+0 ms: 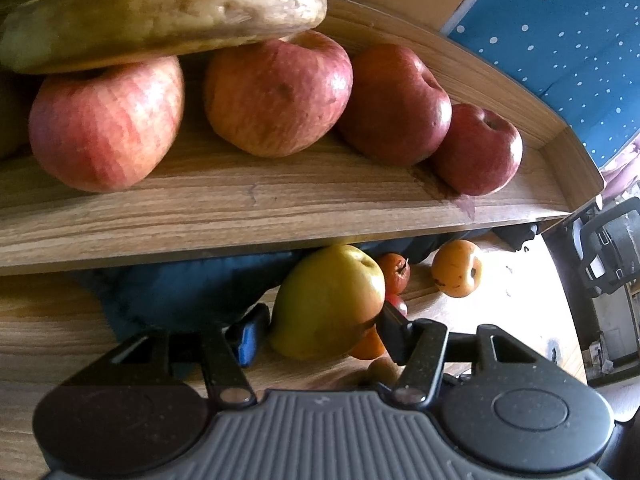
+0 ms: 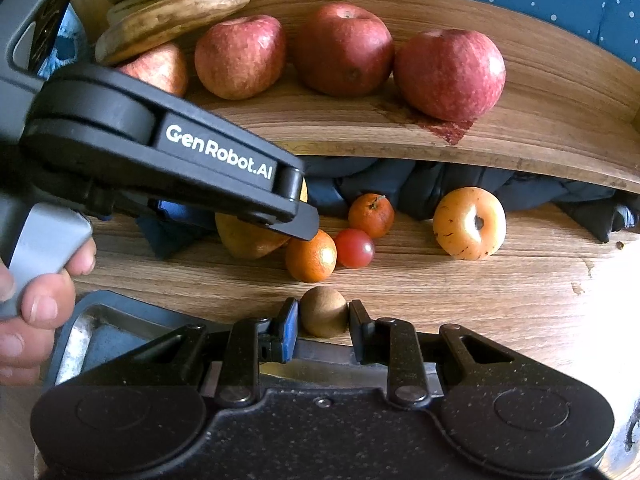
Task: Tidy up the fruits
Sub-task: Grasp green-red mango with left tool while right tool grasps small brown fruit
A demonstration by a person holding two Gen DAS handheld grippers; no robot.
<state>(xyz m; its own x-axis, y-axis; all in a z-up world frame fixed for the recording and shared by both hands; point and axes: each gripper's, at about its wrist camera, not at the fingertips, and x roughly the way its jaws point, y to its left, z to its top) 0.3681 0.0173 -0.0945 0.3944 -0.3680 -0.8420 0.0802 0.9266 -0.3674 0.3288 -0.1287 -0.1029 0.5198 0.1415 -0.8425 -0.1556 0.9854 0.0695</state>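
On wooden shelf (image 2: pixel 560 92): four apples (image 2: pixel 344 50), bananas (image 2: pixel 176 12).

"GenRobot.AI" in white, on left hand-held gripper (image 2: pixel 308 224) black arm

Left gripper (image 1: pixel 320 330) clamped on yellow-green fruit (image 1: pixel 328 300) above wooden tabletop (image 1: pixel 52 320); four red apples (image 1: pixel 276 92) and banana (image 1: pixel 160 16) on shelf (image 1: pixel 240 208).

Wood-grain desk (image 2: pixel 440 292) and shelf (image 2: pixel 560 92), matt; glossy cherry tomato (image 2: pixel 354 248); fuzzy brown kiwi (image 2: pixel 323 312); speckled matt-black plastic right gripper (image 2: pixel 323 320).
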